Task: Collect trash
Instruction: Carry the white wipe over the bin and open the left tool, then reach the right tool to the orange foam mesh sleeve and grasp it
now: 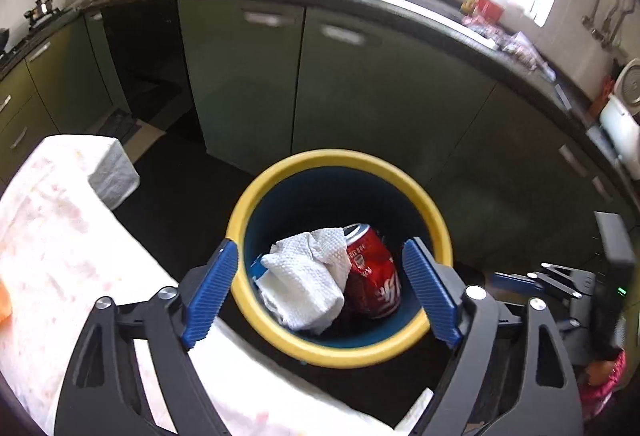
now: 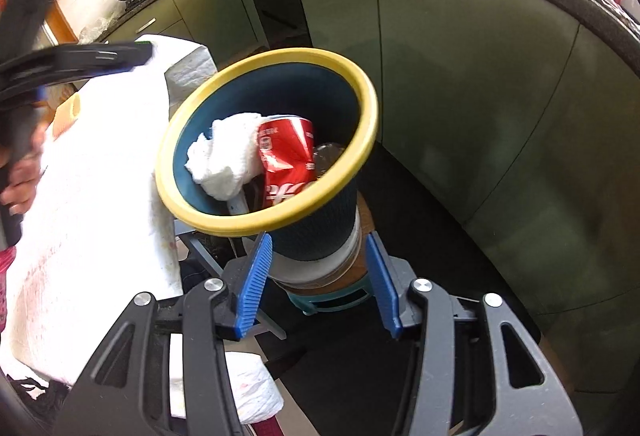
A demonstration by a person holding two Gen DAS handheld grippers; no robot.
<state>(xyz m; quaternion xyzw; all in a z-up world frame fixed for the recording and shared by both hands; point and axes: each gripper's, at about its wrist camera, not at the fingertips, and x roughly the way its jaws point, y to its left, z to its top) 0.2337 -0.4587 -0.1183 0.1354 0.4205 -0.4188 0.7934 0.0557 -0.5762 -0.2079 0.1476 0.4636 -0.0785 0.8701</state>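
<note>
Left wrist view: the left gripper hangs angled down over the yellow-rimmed bin, jaws wide apart and empty; inside lie a crumpled paper towel and a red can, its top pointing away from the camera. Right wrist view: the right gripper points steeply down at the bin's base, jaws apart beside it, pads not pressing.

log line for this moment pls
left gripper: open over yellow-rimmed blue bin | right gripper: open beside bin base | inside: crumpled white paper towel, red soda can
</note>
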